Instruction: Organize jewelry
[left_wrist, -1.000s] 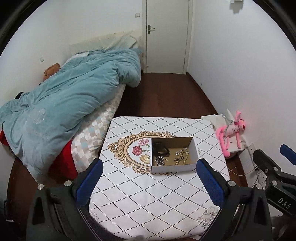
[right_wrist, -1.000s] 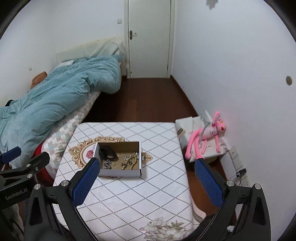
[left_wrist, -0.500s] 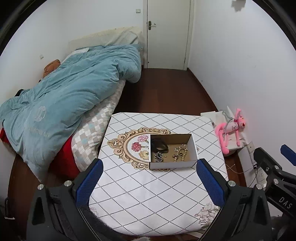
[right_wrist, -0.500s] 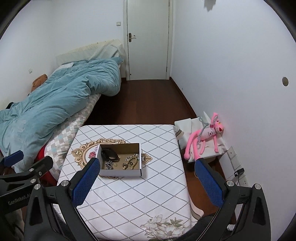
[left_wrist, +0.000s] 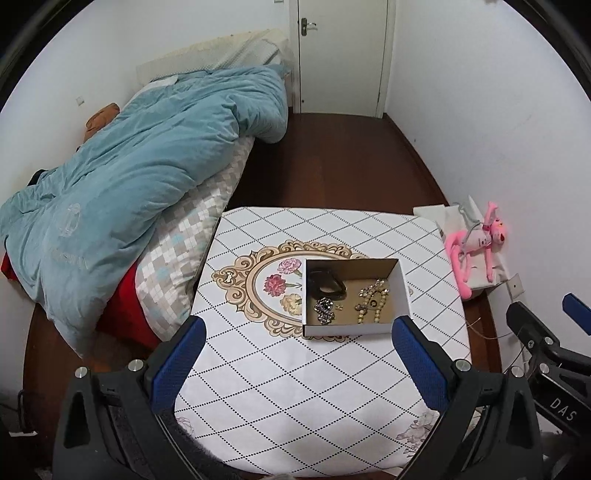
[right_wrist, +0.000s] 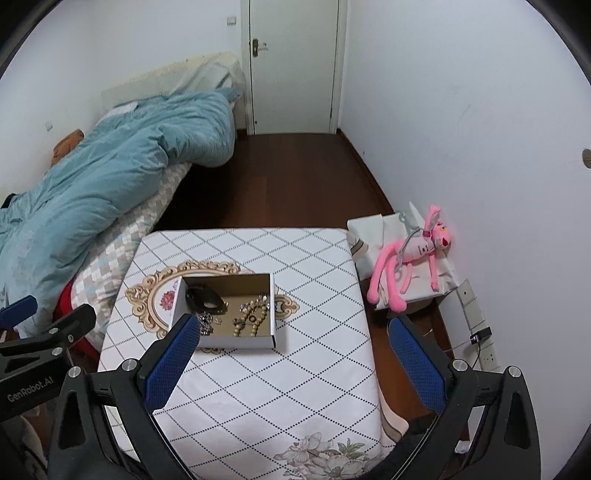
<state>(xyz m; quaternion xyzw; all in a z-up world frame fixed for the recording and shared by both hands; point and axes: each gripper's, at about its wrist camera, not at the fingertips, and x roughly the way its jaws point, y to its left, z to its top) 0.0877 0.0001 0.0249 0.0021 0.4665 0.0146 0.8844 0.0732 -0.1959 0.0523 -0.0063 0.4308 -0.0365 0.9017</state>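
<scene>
An open white cardboard box (left_wrist: 347, 328) stands on the table with the diamond-pattern cloth (left_wrist: 295, 387); it also shows in the right wrist view (right_wrist: 236, 341). Inside lie a black bangle (left_wrist: 327, 284), a sparkly piece (left_wrist: 324, 309) and a beaded necklace (left_wrist: 371, 302). My left gripper (left_wrist: 297, 354) is open and empty, held high above the table's near side. My right gripper (right_wrist: 291, 356) is open and empty, also well above the table. Each gripper shows at the edge of the other's view.
A bed with a teal duvet (left_wrist: 129, 192) runs along the left of the table. A pink plush toy (right_wrist: 410, 258) lies on a white stand at the right wall. Dark wood floor leads to a closed door (left_wrist: 341, 55). Wall sockets (right_wrist: 476, 325) sit low right.
Both grippers have risen and drawn back from the table, so the box looks smaller and lower in both views. Both stay open and empty.
</scene>
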